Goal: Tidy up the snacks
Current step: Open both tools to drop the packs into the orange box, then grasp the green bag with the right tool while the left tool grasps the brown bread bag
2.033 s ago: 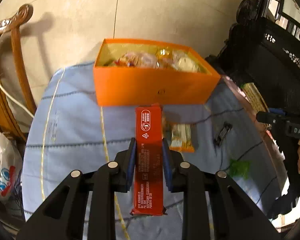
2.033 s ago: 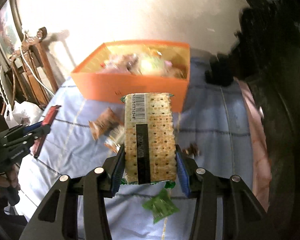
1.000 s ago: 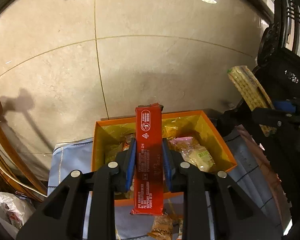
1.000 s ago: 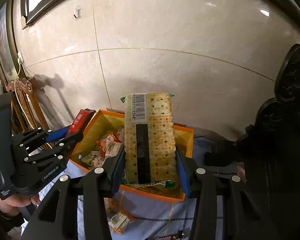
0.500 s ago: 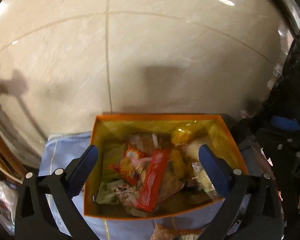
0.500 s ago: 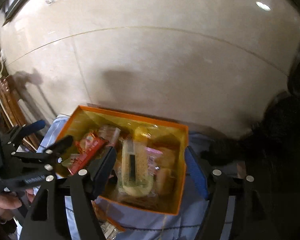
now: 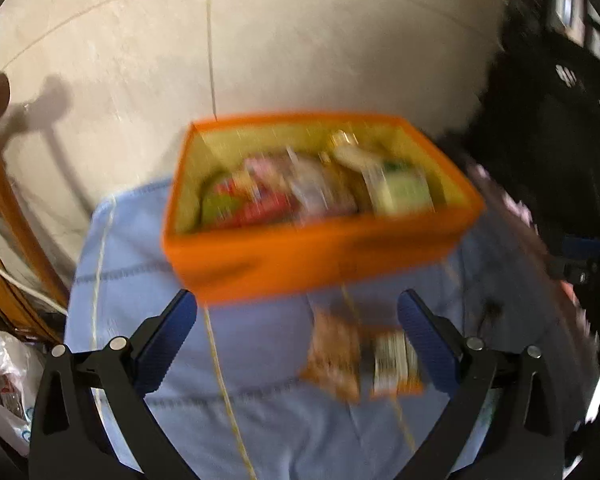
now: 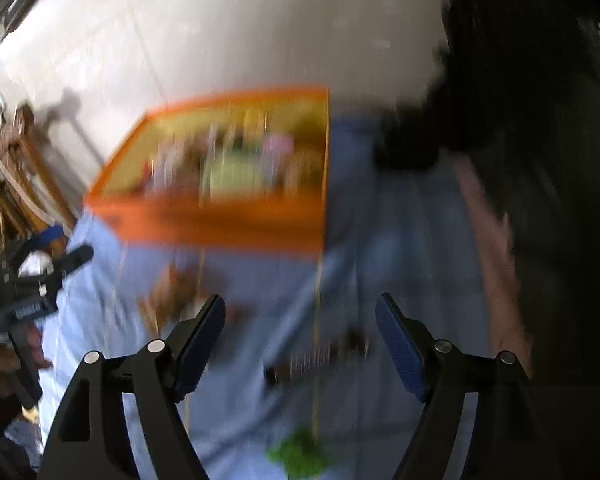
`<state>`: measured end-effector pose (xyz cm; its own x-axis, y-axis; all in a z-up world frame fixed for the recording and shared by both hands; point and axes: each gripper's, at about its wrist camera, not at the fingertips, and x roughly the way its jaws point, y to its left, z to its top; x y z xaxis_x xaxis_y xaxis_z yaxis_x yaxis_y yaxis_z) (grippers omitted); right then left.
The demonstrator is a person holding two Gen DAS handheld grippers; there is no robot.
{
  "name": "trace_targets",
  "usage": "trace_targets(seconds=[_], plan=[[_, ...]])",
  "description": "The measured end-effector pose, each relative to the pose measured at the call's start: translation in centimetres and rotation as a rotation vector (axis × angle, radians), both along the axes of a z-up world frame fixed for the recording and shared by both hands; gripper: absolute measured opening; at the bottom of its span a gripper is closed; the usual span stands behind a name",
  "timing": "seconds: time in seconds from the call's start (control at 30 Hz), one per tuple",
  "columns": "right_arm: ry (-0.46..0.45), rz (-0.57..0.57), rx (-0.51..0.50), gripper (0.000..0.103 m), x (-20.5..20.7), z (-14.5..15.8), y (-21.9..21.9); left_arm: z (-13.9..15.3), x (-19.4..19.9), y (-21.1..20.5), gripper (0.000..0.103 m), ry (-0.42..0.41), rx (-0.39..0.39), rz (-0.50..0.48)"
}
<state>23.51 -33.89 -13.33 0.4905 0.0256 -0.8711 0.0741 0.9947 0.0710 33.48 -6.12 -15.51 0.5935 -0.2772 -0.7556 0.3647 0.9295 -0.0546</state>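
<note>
An orange box full of snack packets stands at the back of a blue cloth; it also shows in the right wrist view. Both views are motion-blurred. My left gripper is open and empty, above the cloth in front of the box. A brown packet and a smaller orange-edged packet lie between its fingers. My right gripper is open and empty. A dark bar and a brown packet lie on the cloth ahead of it, a green packet below.
A tiled wall rises behind the box. Carved wooden furniture and a white plastic bag stand left. Dark furniture stands right. The left gripper shows at the left in the right wrist view.
Both grippers let their snacks drop into the box, the red bar and the cracker pack, then opened and pulled back and down towards the loose packets on the cloth.
</note>
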Motion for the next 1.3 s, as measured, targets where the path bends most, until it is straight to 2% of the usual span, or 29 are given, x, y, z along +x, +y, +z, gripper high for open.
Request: trace_targets(seconds=[0.07,0.2,0.3,0.5,0.63,0.67,0.7,0.77,0.8,0.87,0.93,0.97,1.0,1.03,1.1,1.17,1.3], plan=[[0.041,0.017,-0.007,0.078,-2.6,-2.6,0.8,-2.0,-1.8,0.1,0.099,0.022,0.019,-0.006],[0.130,0.035,-0.008,0.078,-6.5,-6.9,1.8,-5.1,-3.0,-0.5,0.099,0.075,0.055,0.007],[0.173,0.023,0.007,0.078,-7.6,-8.3,1.9,-5.8,-3.2,-1.2,0.099,0.067,0.066,0.013],[0.197,-0.003,0.021,0.078,-8.6,-10.1,1.5,-6.9,-1.0,-4.4,0.099,0.053,0.097,0.012],[0.209,-0.023,0.041,0.077,-8.5,-11.1,1.2,-8.5,0.2,-6.5,0.098,0.046,0.153,-0.006],[0.210,-0.020,0.043,0.073,-8.5,-11.4,1.3,-8.9,0.5,-6.7,0.098,0.051,0.161,-0.004],[0.221,-0.004,0.040,0.063,-8.3,-11.9,1.6,-9.6,0.8,-7.0,0.098,0.063,0.168,-0.001],[0.252,0.024,0.028,0.052,-8.0,-12.8,2.1,-10.8,1.2,-7.2,0.098,0.084,0.200,0.005],[0.244,0.035,0.005,0.048,-8.0,-13.0,2.4,-11.4,1.4,-7.2,0.097,0.099,0.212,0.006],[0.234,0.053,-0.029,0.045,-8.0,-13.1,2.9,-12.2,1.5,-6.4,0.097,0.117,0.164,0.022],[0.227,0.056,-0.020,0.037,-8.0,-13.0,2.7,-12.6,1.5,-5.4,0.089,0.140,0.109,0.029],[0.227,0.055,-0.005,0.034,-8.0,-13.0,2.5,-12.7,1.5,-4.9,0.075,0.150,0.080,0.025],[0.222,0.054,0.017,0.034,-7.9,-12.8,2.4,-12.7,1.3,-4.6,0.063,0.134,0.101,0.032],[0.219,0.058,0.029,0.033,-7.9,-12.7,2.3,-12.6,1.2,-4.2,0.060,0.120,0.103,0.012],[0.215,0.067,0.044,0.033,-7.9,-12.5,2.4,-12.4,1.2,-3.2,0.047,0.125,0.073,0.002],[0.213,0.078,0.051,0.033,-7.9,-12.3,2.7,-12.3,1.3,-2.1,0.045,0.139,0.053,0.012],[0.202,0.103,0.050,0.033,-7.9,-11.8,3.7,-12.1,0.7,-1.6,0.042,0.130,0.069,0.000]])
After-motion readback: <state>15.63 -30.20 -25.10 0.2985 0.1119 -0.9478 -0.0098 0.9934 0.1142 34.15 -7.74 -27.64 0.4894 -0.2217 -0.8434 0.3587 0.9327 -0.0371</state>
